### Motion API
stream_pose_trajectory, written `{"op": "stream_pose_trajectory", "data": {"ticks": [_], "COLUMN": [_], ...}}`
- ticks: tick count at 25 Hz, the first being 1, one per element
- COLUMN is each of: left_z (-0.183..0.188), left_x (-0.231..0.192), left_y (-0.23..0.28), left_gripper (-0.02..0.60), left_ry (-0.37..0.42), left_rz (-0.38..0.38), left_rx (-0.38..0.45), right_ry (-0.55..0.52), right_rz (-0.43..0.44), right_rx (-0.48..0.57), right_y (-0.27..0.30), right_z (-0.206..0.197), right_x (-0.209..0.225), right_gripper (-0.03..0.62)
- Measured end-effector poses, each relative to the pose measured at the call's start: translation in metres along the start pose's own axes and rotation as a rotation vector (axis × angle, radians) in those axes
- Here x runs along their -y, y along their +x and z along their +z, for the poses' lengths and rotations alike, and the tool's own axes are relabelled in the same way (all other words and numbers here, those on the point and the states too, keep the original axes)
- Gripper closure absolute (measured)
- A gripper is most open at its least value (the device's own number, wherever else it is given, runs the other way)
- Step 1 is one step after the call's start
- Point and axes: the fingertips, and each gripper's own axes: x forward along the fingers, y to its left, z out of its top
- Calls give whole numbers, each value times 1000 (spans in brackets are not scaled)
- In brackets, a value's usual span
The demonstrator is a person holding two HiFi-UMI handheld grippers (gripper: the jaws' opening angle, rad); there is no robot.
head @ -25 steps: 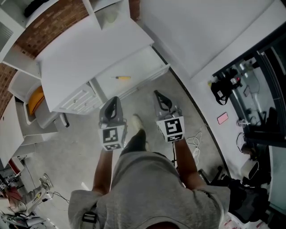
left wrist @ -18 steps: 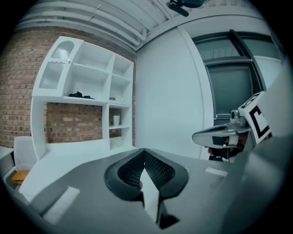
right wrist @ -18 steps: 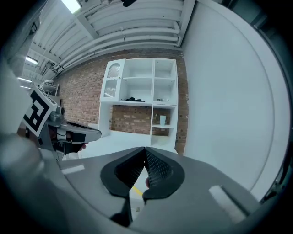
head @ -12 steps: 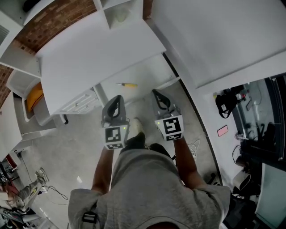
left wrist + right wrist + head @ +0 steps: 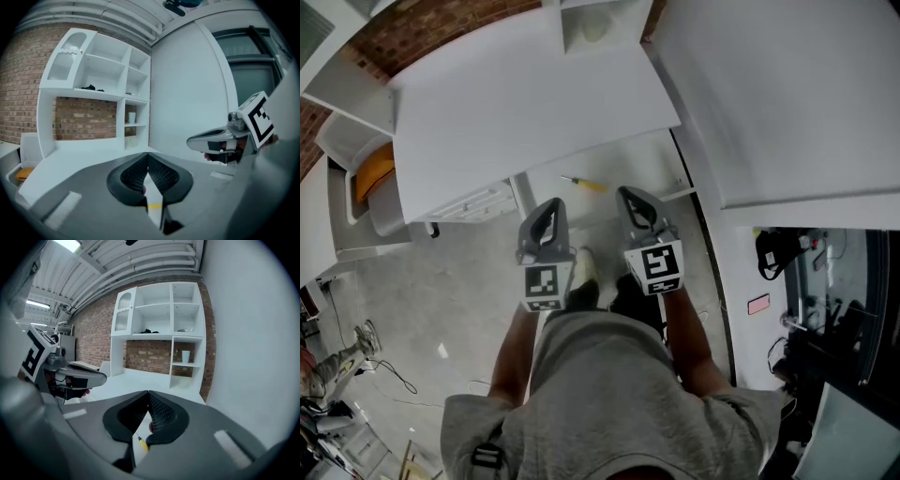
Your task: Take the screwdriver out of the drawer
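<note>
Both tongs are shut tight, tips pressed together, and hold nothing. In the head view the left tongs (image 5: 551, 206) and the right tongs (image 5: 630, 195) sit side by side in the middle of the frame, pointing up at the open drawer (image 5: 630, 161). In the left gripper view the left tongs (image 5: 148, 160) fill the bottom, with the right tongs (image 5: 212, 138) at the right edge. In the right gripper view the right tongs (image 5: 149, 401) sit low in the middle and the left tongs (image 5: 82, 373) at the left.

The screwdriver (image 5: 586, 183) lies in the white drawer, near its front, just above the two tips and between them. Its yellow handle shows under the shut tips (image 5: 141, 443).

The big white desk top (image 5: 525, 103) covers the back of the drawer. A wide white board (image 5: 787, 94) fills the upper right. At the top, a cup (image 5: 594, 28) stands in a white shelf, with a brick wall (image 5: 422, 28) beside it. An orange thing (image 5: 373, 178) is at the left edge. The person's shoe (image 5: 586, 269) is on the grey floor below the tongs.
</note>
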Motion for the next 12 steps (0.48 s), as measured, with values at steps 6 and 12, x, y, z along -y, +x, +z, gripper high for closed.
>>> {"op": "stream_pose_trajectory", "data": {"ticks": [6, 12], "left_z": [-6, -21], "left_x": [-29, -47], "left_y": [11, 23], "left_gripper": [569, 569], "left_ry": [-43, -100], "left_rz": [105, 237], "left_rx": [-17, -49], "right_ry": [-40, -101], "right_rz": [125, 292], "right_rx": [-37, -96], "right_y": [47, 88], "right_z": [-3, -14], "right_x": [-8, -11], "right_gripper": [591, 591]}}
